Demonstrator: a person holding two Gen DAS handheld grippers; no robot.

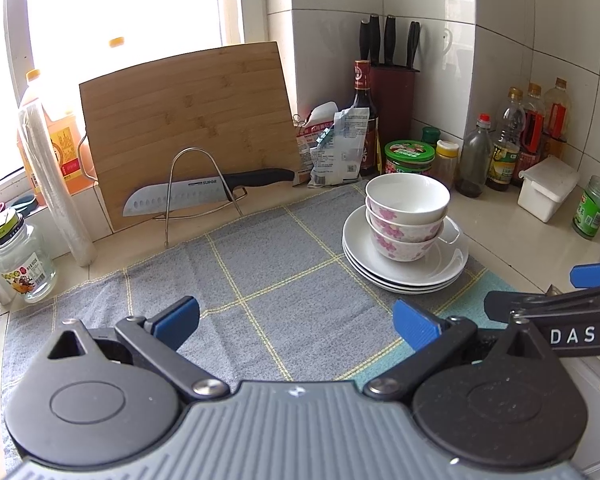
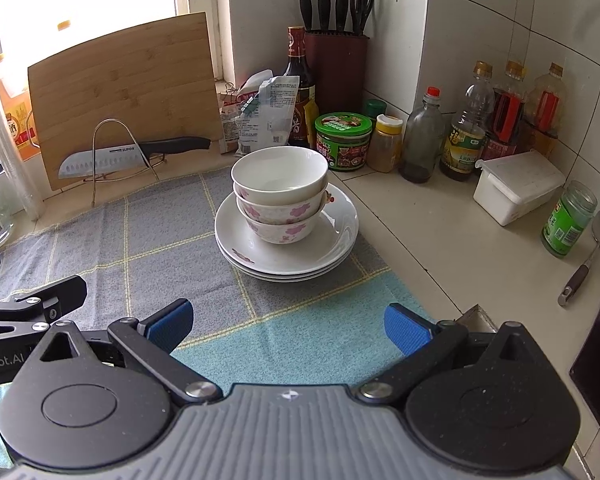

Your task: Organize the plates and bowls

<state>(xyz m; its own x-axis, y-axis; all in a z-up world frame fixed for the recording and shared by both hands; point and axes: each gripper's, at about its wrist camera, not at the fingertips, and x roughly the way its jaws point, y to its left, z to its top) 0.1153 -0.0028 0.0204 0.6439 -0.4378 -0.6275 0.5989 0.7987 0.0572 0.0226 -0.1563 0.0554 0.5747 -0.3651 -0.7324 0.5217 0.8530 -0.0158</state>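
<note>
Starting at my far left, a glass jar is standing on the counter beside a roll of cling film that is leaning against the window ledge. Next along, a bamboo cutting board is propped upright behind a wire rack, and a knife is lying across that rack with its black handle pointing right.

I am holding my left gripper low over the grey checked cloth, its blue fingers spread wide apart and carrying nothing. My right gripper is hovering just beside it over the turquoise end of the same cloth, its fingers likewise parted and empty.

Ahead of both, toward the right part of the cloth, the plates are sitting in a stack of three, and the bowls, three of them nested with pink flower prints, are resting on the top plate. Neither gripper is touching them.

Behind the stack, snack bags, a dark sauce bottle and a knife block are filling the tiled corner. Further right a green-lidded jar, several condiment bottles and a white lidded box are lining the wall, and a spatula is lying on the counter at the far right.
</note>
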